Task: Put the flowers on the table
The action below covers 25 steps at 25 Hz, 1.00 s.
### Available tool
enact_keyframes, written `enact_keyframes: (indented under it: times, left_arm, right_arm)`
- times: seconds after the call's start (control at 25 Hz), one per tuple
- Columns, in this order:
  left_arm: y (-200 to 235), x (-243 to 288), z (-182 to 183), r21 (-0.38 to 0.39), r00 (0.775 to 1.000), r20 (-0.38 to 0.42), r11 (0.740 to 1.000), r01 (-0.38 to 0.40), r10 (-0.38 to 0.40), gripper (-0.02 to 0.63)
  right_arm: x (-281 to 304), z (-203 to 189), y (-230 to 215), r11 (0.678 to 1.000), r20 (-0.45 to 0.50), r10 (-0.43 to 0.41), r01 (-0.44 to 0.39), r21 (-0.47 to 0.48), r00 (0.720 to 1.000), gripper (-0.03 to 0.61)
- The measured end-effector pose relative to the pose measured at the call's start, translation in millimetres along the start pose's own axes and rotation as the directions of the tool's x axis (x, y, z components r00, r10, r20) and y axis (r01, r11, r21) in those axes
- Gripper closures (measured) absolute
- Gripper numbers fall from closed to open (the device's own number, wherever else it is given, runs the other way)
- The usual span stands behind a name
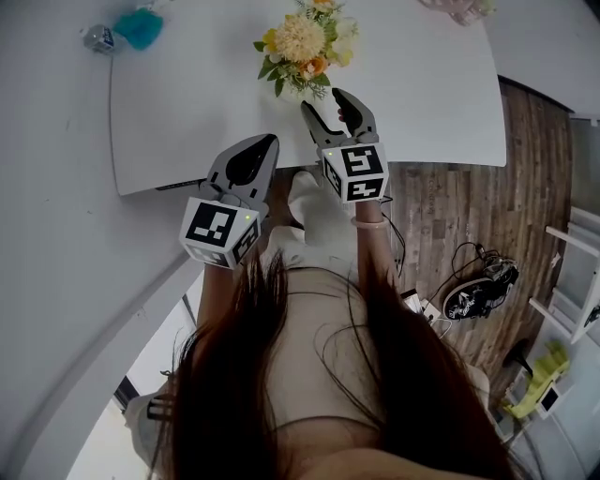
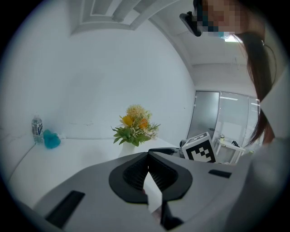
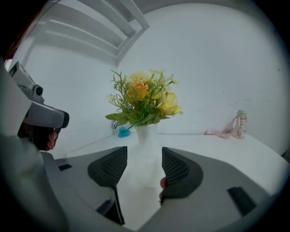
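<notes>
A bouquet of yellow and orange flowers with green leaves stands in a white vase on the white table. My right gripper is open just behind the bouquet. In the right gripper view the vase stands between the two ribbed pads of the right gripper, with a small gap on each side. My left gripper is shut and holds nothing, off the table's near edge to the left of the right one. The left gripper view has the flowers ahead of the left gripper.
A teal object and a small water bottle lie at the table's far left. A pink item and another bottle sit at the right. Cables and a dark object lie on the wooden floor.
</notes>
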<state>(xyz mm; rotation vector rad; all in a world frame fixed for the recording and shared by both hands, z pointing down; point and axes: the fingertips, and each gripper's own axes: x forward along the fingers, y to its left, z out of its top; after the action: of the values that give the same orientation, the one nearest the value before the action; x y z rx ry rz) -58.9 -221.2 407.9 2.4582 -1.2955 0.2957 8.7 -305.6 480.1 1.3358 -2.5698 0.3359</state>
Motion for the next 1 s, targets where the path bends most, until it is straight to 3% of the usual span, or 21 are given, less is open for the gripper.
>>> enact_keyframes:
  times: [1.0]
  left_arm:
    - [-46.8,-85.9,-8.3,0.051,0.998,0.051,0.998,0.022,-0.024,0.611]
  right_arm:
    - [-79.0,18.7,45.6,0.998,0.092,-0.057,0.056,0.015,0.994,0.334]
